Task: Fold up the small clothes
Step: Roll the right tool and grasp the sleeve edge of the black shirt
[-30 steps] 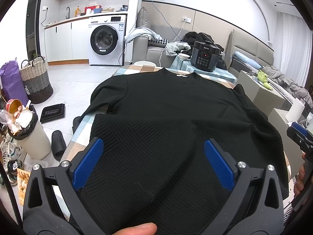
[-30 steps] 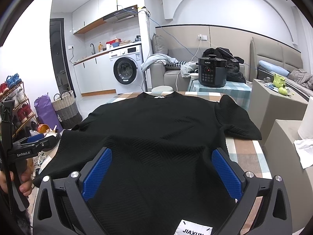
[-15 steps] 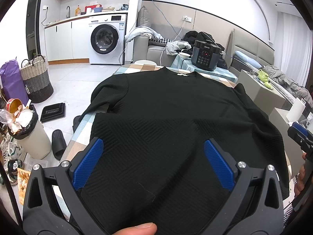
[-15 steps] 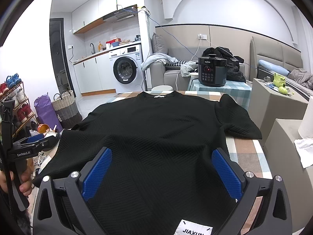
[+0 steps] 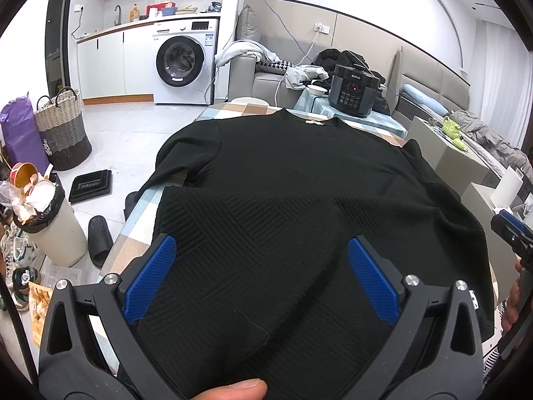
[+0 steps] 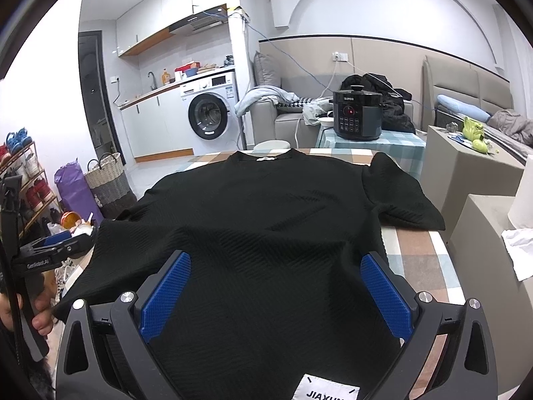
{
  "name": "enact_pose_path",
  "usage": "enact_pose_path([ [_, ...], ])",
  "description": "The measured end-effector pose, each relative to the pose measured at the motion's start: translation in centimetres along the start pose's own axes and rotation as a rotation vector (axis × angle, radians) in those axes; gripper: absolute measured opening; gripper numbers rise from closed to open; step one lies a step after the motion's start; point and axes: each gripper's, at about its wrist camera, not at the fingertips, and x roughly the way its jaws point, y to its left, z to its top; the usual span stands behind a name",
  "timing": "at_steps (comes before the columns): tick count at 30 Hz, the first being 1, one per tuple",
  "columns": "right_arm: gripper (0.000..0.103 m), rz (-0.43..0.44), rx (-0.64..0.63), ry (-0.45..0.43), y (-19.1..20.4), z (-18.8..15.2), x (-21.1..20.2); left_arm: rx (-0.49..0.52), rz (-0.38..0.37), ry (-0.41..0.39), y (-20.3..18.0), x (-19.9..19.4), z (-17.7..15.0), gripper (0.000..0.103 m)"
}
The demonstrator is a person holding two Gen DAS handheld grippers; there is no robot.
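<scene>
The left gripper [image 5: 260, 280] hovered wide open over the near-left hem of the black shirt [image 5: 299, 200], which lay flat on the checked table [image 6: 416, 260], collar away, the equally open right gripper [image 6: 273, 286] over its near-right hem.

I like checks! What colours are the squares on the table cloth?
Tan, white and pale blue checks on the table cloth, clearest in the right wrist view.
</scene>
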Motion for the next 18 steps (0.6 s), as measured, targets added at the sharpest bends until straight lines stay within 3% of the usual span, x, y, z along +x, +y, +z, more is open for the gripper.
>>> enact_pose_path([
  [10,0.103,-0.043,0.158,0.040,-2.7,3.0,0.8,-0.022,-0.011,0.021,0.5,1.0,2.3,0.102],
  [18,0.103,-0.101,0.340,0.048,-7.7,5.6,1.7,-0.046,-0.014,0.023,1.4,2.7,5.8,0.102],
])
